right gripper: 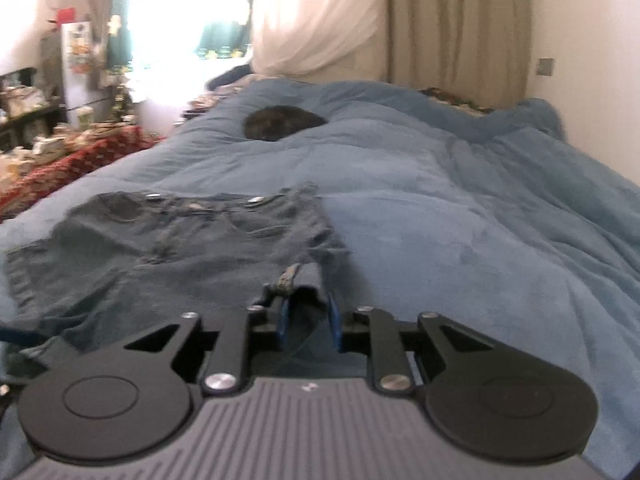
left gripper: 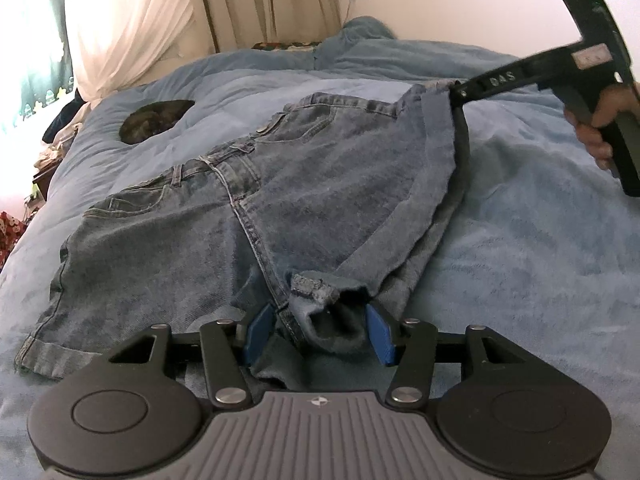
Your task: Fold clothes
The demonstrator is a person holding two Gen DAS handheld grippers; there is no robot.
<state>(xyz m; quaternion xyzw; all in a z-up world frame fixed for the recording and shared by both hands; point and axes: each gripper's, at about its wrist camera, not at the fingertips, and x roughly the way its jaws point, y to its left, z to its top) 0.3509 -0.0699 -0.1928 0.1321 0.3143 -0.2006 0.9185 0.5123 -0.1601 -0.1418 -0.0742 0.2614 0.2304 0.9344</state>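
Spread over the rumpled blue plush bedspread point(left gripper: 520, 240) lie faded blue denim shorts point(left gripper: 200, 220), half folded: the left gripper point(left gripper: 320, 330) and right gripper point(right gripper: 306, 322) each clamp a leg hem, one lifted above the waistband. Next, I'd guess, carry it across, lay it flat.

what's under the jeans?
The jeans lie on a blue blanket, which shows all around them. Whatever lies beneath the blanket is covered. Both grippers, left and right, hold denim edges.
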